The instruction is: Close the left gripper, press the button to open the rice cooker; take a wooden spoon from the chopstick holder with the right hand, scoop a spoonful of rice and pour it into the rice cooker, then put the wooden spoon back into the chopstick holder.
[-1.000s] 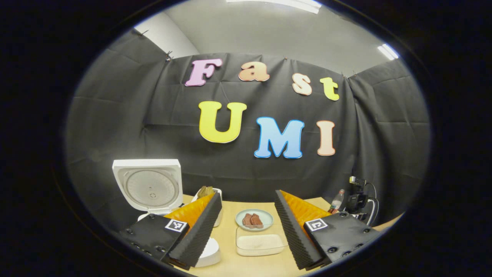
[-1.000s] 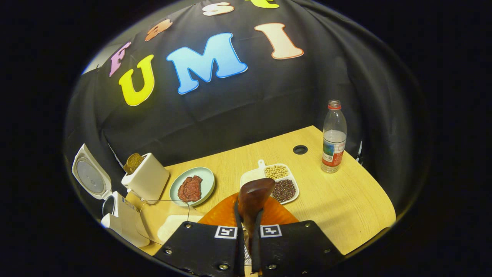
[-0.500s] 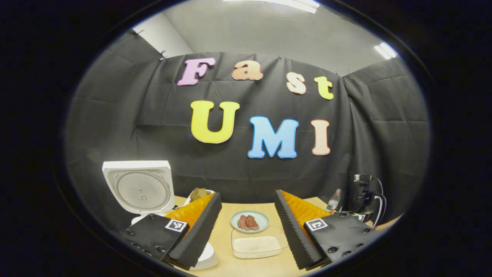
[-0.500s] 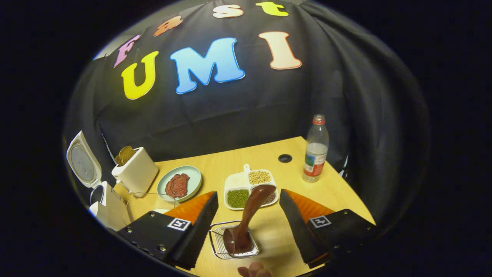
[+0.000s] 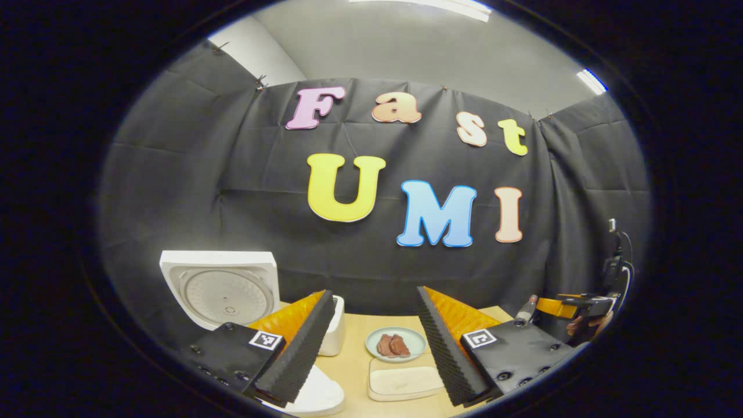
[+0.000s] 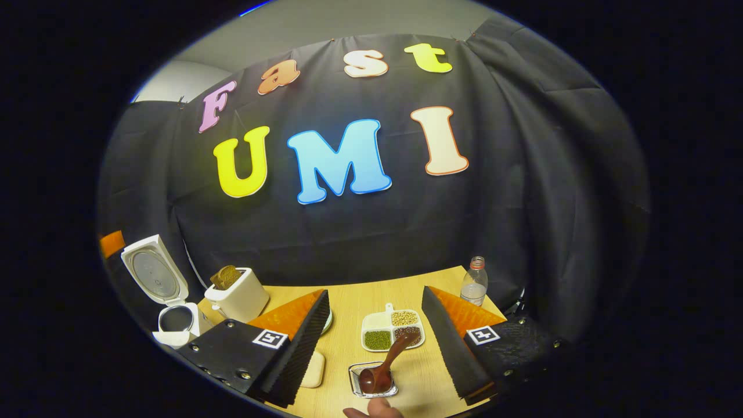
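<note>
Now we see both grippers spread wide, empty: left gripper, right gripper. Low in the right gripper view, the wooden spoon leans in the chopstick holder; the rice cooker stands open at far left.

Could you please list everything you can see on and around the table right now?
white rice cooker: one, lid open, far left
white toaster with brown bread: one, beside cooker
pale green plate of red meat: one, mid-table
shallow tub of white rice: one, before the plate
white divided dish of beans: one, mid-table
wire chopstick holder: one, near edge
dark wooden spoon: one, leaning in the holder
clear plastic bottle: one, far right
light wooden table: one
left tongs: open, empty
right tongs: open, empty
</note>
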A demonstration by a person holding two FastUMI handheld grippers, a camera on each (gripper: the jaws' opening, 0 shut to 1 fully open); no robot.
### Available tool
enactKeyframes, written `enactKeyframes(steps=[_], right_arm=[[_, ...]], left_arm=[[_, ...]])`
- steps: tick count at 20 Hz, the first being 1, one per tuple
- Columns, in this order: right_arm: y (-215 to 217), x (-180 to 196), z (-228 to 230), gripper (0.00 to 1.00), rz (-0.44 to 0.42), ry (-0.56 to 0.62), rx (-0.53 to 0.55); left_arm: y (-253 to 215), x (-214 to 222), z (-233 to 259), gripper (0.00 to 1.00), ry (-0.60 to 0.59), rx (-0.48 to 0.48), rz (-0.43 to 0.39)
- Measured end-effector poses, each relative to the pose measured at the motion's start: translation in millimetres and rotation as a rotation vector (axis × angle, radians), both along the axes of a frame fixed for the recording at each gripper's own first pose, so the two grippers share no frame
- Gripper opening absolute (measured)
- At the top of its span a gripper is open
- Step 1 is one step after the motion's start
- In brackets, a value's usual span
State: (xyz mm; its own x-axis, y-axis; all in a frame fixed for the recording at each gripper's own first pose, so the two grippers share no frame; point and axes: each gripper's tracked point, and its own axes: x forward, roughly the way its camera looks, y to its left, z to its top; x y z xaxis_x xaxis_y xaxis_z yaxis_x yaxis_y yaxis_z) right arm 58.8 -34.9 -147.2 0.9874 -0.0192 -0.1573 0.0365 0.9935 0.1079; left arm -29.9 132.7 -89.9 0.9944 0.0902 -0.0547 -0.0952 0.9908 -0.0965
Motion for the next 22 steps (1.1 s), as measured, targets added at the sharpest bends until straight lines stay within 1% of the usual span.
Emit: enactKeyframes(steps=[3, 5, 6, 7, 8, 9, 11, 12, 15, 16, 17, 19, 22], right_arm=[[15, -8, 13, 0.97, 0.026, 0.003, 0.043], [17, -11, 13, 0.96, 0.033, 0.024, 0.035], [18, -12, 18, 0.96, 0.035, 0.021, 0.034], [18, -13, 19, 0.96, 0.030, 0.020, 0.036], [17, -13, 20, 0.96, 0.026, 0.018, 0.039], [17, -14, 22, 0.96, 0.022, 0.012, 0.042], [15, -15, 22, 0.96, 0.021, 0.008, 0.037], [14, -15, 18, 0.96, 0.021, 0.018, 0.038], [15, -15, 14, 0.97, 0.018, 0.033, 0.045], [13, -14, 14, 0.96, 0.012, 0.031, 0.040], [11, -13, 14, 0.96, 0.005, 0.031, 0.036], [10, -13, 12, 0.97, -0.004, 0.039, 0.035], [20, -12, 6, 0.97, 0.028, 0.064, 0.050]], left_arm=[[40, 7, 10, 0.98, 0.008, 0.006, 0.074], [67, 10, 22, 0.96, -0.002, 0.015, 0.116], [81, 13, 28, 0.96, -0.006, 0.026, 0.137], [95, 15, 35, 0.98, -0.011, 0.039, 0.156], [108, 17, 42, 0.98, -0.017, 0.048, 0.172], [120, 20, 49, 0.96, -0.022, 0.052, 0.185], [140, 28, 54, 0.98, -0.029, 0.042, 0.200], [151, 33, 56, 0.96, -0.033, 0.041, 0.213], [183, 50, 57, 0.96, -0.028, 0.040, 0.255], [196, 55, 58, 0.98, -0.028, 0.032, 0.271], [210, 57, 72, 0.96, -0.030, 0.022, 0.294], [240, 71, 66, 0.96, -0.020, -0.009, 0.337], [278, 88, 39, 0.96, 0.032, -0.045, 0.389]])
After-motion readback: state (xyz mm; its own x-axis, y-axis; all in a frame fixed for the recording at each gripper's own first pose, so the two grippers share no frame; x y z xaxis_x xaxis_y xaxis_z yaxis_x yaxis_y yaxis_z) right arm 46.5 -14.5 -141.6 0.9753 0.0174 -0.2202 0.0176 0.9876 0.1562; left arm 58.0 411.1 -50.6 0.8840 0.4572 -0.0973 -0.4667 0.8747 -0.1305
